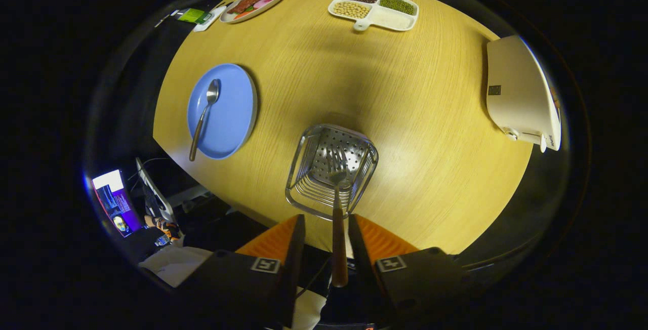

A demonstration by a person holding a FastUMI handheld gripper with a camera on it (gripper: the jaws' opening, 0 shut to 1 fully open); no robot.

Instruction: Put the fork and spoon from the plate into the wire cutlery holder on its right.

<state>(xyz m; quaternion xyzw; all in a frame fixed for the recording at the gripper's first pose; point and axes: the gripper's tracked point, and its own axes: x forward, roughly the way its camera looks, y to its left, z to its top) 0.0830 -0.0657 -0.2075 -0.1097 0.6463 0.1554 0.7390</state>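
A wire cutlery holder (pixel 354 140) stands on the wooden table (pixel 430 117), just ahead of my fingers. The fork (pixel 338 218) stands in it, tines down on the perforated bottom. Its brown wooden handle rises back between my fingers. My gripper (pixel 326 217) is open: the handle lies close to the right finger (pixel 357 239), with a clear gap to the left finger (pixel 296 241). To the left of the holder sits a blue plate (pixel 230 117) with the spoon (pixel 204 116) lying on it, bowl pointing away and handle end over the plate's near rim.
A white divided tray (pixel 390 17) of beans and grains sits at the table's far side. At the far left is a plate of food (pixel 253 2) and a small green and white object (pixel 196 16). A white device (pixel 521 92) lies at the right edge. The near table edge runs under my fingers.
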